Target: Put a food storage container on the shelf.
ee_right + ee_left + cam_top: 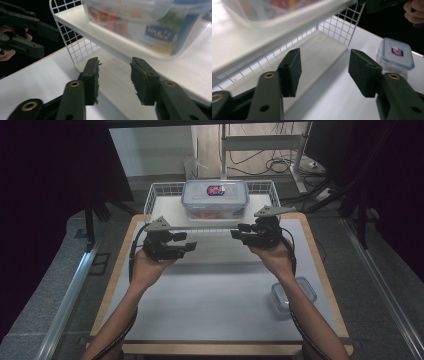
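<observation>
Large container (215, 197) on shelf (172, 210), behind grippers.

In the left gripper view the large container (287, 10) at 12 o'clock is a pale blur cut off by the top edge, its contents reduced to red and orange smears. In the right gripper view the same container is cut by the top and right edges, and its label (160, 33) is too soft to read. From above, the small container (292, 296) at 4 o'clock is partly hidden behind the right forearm (312, 320).
</observation>
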